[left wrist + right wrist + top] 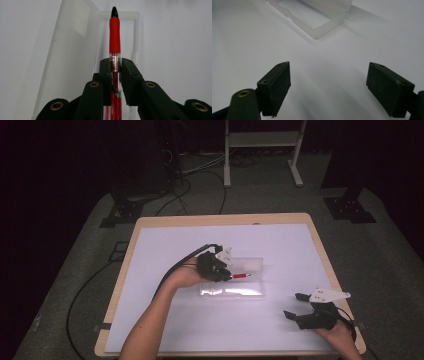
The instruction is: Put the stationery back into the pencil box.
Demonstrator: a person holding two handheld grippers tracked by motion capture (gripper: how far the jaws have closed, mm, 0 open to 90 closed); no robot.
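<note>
Each hand-held gripper is matt black: the left hand-held gripper [225, 273] and the right hand-held gripper [294, 306] carry a pale grey three-cornered plate on top, blocky square jaw pads, brass-ringed pivots and a trailing black cable. Both forearms are bare, sleeveless.

The red pen's [114, 37] rear end runs off the bottom edge — its barrel partly hidden between the tongs [115, 72].
</note>
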